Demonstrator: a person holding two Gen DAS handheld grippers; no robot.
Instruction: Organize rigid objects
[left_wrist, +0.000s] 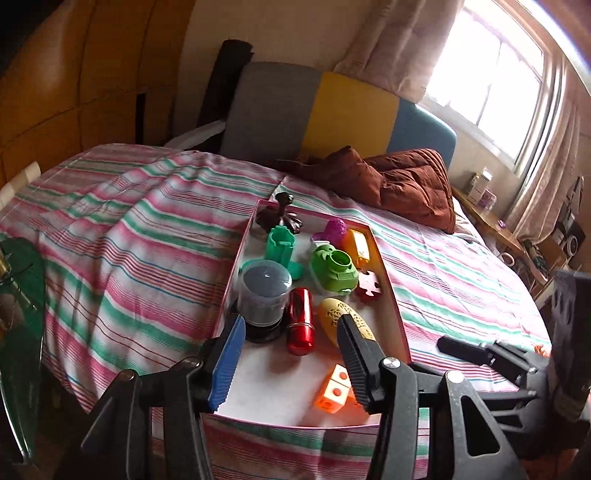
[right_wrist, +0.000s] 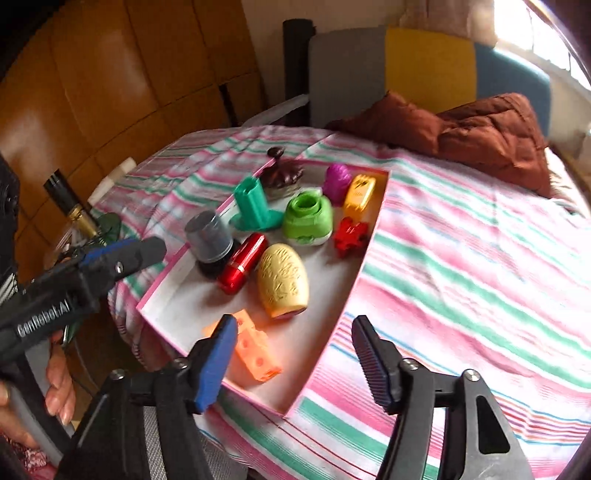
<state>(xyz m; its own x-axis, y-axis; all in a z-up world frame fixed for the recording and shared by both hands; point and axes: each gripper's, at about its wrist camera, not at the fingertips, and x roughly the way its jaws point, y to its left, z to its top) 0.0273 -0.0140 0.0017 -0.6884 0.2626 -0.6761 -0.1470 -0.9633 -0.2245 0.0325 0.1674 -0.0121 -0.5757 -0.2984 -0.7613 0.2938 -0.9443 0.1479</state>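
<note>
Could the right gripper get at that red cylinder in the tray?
Probably yes. The right gripper is open and empty over the tray's near corner. The red cylinder lies farther in, top exposed, though the yellow egg and orange block crowd the way.

This is a bedroom in a home. A bed (left_wrist: 147, 221) fills the view, covered by a sheet striped in pink, green and white, with a rumpled brown quilt (left_wrist: 402, 184) at its far end. Behind it stands a padded headboard (left_wrist: 351, 110) in grey, yellow and blue panels. On the right a bright window (left_wrist: 491, 77) hangs with pale curtains (left_wrist: 402, 33) — below it a wooden side table (left_wrist: 491, 225) crowded with small jars. Orange wooden wardrobe panels (left_wrist: 74, 74) line the left wall.
</note>
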